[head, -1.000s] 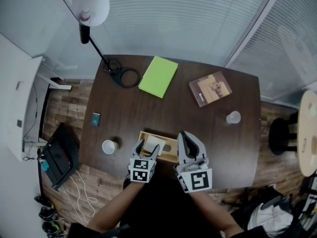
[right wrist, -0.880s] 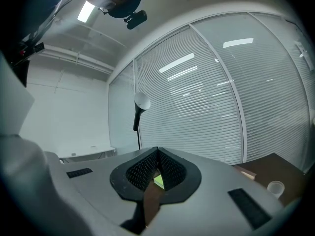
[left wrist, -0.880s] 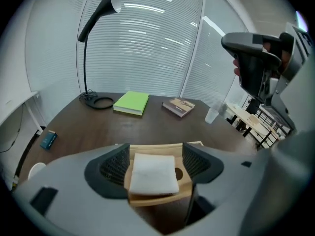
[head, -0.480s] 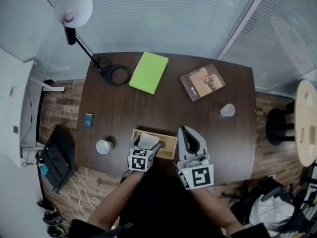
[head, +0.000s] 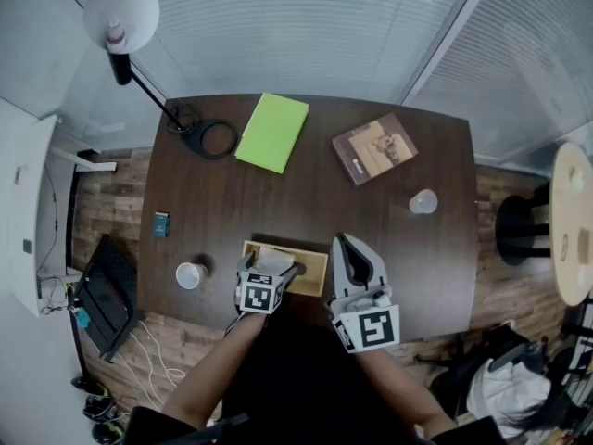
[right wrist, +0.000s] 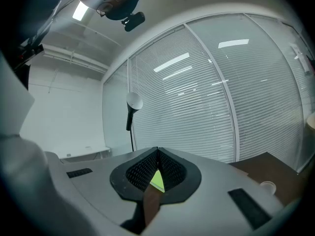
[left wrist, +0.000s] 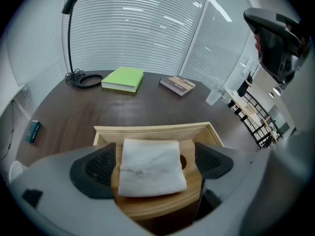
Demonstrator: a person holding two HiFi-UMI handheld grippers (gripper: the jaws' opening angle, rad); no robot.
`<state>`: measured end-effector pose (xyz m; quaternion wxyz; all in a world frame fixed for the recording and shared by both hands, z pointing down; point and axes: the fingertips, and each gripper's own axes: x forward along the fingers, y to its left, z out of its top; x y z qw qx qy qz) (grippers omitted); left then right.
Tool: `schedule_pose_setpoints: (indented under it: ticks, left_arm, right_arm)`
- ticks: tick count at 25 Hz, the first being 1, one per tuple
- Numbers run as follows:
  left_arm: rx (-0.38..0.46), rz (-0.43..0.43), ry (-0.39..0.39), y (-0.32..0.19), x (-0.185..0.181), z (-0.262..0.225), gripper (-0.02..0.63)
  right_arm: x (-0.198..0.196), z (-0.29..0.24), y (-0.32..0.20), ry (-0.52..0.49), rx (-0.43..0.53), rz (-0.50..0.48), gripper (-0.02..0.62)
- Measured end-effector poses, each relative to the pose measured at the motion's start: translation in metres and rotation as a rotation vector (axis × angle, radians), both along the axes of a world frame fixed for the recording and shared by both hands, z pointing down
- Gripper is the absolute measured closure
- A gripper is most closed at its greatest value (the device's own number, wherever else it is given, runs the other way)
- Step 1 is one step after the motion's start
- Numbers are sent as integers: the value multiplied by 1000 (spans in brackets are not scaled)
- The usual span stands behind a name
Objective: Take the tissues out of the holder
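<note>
A light wooden holder (left wrist: 152, 130) stands at the near edge of the dark table, seen also in the head view (head: 313, 269). A folded stack of white tissues (left wrist: 150, 166) lies in it on its wooden plate. My left gripper (left wrist: 155, 162) points steeply down over the holder with its jaws spread to either side of the stack. They have just been opening, and neither pad (left wrist: 101, 163) presses on the tissues. In the head view the left gripper (head: 272, 267) covers the holder's left half. My right gripper (head: 343, 241) hovers level just right of the holder, its jaws shut (right wrist: 157, 152) on nothing.
A green book (head: 272, 133), a brown book (head: 374, 148) and a lamp base with coiled cable (head: 218, 139) lie at the far side. A white cup (head: 190, 274) stands left of the holder, a clear cup (head: 422, 201) at right, a small blue box (head: 161, 223) at the left edge.
The left gripper has sunk onto the holder and its jaws have spread wider around the tissues. The right gripper has stayed about where it was, still shut.
</note>
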<state>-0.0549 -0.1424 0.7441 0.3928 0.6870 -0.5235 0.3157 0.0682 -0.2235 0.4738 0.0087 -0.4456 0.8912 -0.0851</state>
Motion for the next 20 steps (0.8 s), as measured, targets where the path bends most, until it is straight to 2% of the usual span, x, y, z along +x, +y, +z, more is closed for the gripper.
schedule_pose_setpoints:
  ticks: [3,7,9,13,16,20]
  left_arm:
    - [-13,29,-9,2,3,3,103]
    - [-62,25,10,1,5,3,98]
    - [-99,30,25,3,9,3,61]
    - [-131,48,57,3,16,8,29]
    - [-152,25,98,2,23,5,25]
    - [-173,4,92,2,19,9,25]
  right_arm:
    - [2,2,-1,1,-4,7,586]
    - [5,4,-4,0,-19,11,586]
    - [8,7,-5,3,-29,12,586]
    - [11,10,-8,-5,-33,28,586]
    - [10,12,-9,-2,-37,22,586]
    - [11,12,-13,-10,-35,27,586]
